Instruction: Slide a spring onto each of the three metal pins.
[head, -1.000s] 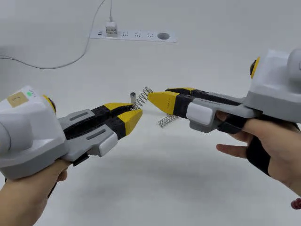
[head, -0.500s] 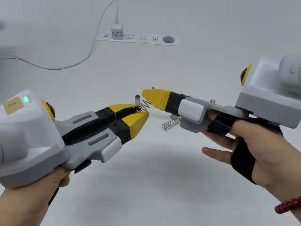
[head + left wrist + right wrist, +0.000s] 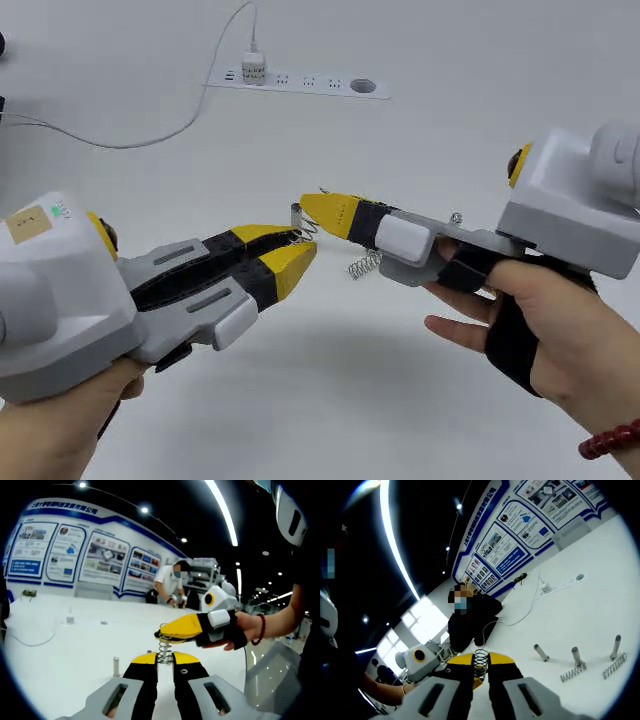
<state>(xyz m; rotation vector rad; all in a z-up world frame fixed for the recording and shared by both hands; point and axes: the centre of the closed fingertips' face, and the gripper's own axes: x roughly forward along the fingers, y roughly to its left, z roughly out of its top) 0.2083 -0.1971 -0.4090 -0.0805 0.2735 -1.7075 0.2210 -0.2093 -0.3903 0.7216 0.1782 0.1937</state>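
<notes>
- Spring [image 3: 164, 649] is in the air above the table [image 3: 330, 400], stretched between the two gripper tips. In the left gripper view its long axis runs 6 to 12 o'clock, in line with the left jaws.
- Left gripper [image 3: 164, 657]: jaws nearly closed, pinching the spring's lower end.
- Right gripper [image 3: 318, 208]: comes in from 3 o'clock, yellow jaws pressed together on the spring's other end. In its own view the coil is seen end-on between the tips.
- Nearest pin [image 3: 295, 212] stands just behind the held spring, at its 11 o'clock in the head view, close to both tips.
- Right gripper view: three pins [image 3: 576, 656] stand in a row at 4 o'clock, all bare, with two loose springs [image 3: 572, 673] lying flat at their bases.
- Power strip [image 3: 300, 82] is at 12 o'clock, well apart, with a cable [image 3: 150, 135] trailing off toward 9 o'clock.
</notes>
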